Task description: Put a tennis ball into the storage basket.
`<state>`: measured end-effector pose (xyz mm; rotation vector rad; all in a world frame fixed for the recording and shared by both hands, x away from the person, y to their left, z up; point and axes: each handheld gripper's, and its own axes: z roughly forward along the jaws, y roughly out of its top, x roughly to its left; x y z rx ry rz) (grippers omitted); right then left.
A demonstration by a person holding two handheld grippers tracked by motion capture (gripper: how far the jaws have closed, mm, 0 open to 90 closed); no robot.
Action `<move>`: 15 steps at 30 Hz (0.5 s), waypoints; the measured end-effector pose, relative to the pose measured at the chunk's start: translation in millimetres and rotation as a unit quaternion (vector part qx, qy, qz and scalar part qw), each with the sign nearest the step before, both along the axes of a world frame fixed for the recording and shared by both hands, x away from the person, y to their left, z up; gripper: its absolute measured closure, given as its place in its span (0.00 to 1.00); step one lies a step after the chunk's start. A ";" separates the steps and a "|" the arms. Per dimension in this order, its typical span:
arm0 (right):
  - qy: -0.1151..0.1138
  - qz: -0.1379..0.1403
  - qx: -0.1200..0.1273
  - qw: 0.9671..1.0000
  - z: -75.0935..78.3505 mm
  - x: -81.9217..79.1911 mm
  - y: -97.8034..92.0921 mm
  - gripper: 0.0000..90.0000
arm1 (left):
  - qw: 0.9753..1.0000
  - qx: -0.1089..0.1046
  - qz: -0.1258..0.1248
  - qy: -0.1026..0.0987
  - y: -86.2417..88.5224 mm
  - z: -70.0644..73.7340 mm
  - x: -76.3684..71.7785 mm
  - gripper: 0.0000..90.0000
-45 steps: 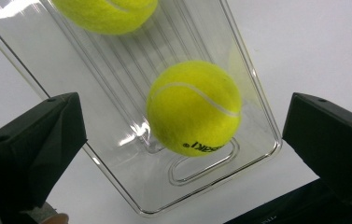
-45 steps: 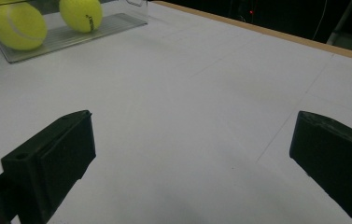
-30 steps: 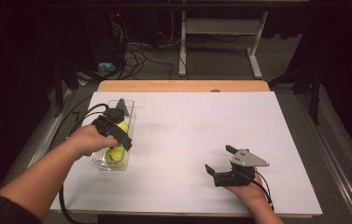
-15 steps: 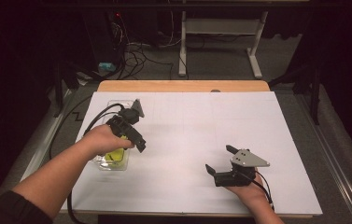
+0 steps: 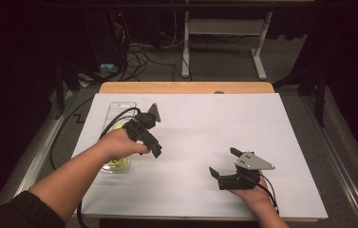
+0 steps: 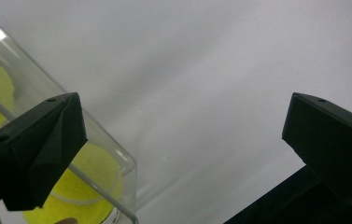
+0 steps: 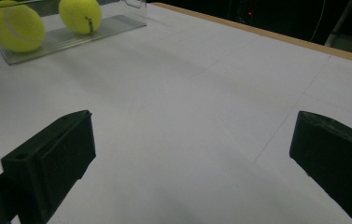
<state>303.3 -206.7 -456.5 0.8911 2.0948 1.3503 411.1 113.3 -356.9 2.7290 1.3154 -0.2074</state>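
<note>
A clear plastic tray (image 5: 121,107) lies along the left side of the white table and holds yellow tennis balls (image 5: 117,164). My left gripper (image 5: 146,135) hovers just right of the tray, open, with nothing between its jaws. In the left gripper view the tray's corner (image 6: 128,164) and a ball (image 6: 88,183) sit beside the left jaw, and the left gripper (image 6: 178,121) looks onto bare table. My right gripper (image 5: 223,161) rests open and empty near the front right. From the right gripper (image 7: 192,144), two balls (image 7: 16,27) show far off in the tray (image 7: 75,36).
The white sheet (image 5: 200,128) covers most of the table, with a wooden edge (image 5: 186,87) at the back. A black cable (image 5: 115,118) trails from the left gripper across the tray. Desk legs and cables stand on the floor beyond.
My left gripper has risen out of the tray and moved right, toward the table's middle. The right gripper has stayed put.
</note>
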 end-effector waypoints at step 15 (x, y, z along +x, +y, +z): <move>-0.001 0.001 0.001 1.000 0.2 -0.3 -0.2 0.00 | 1.000 -0.010 -0.008 0.011 -10.5 -20.7 -2.5 0.01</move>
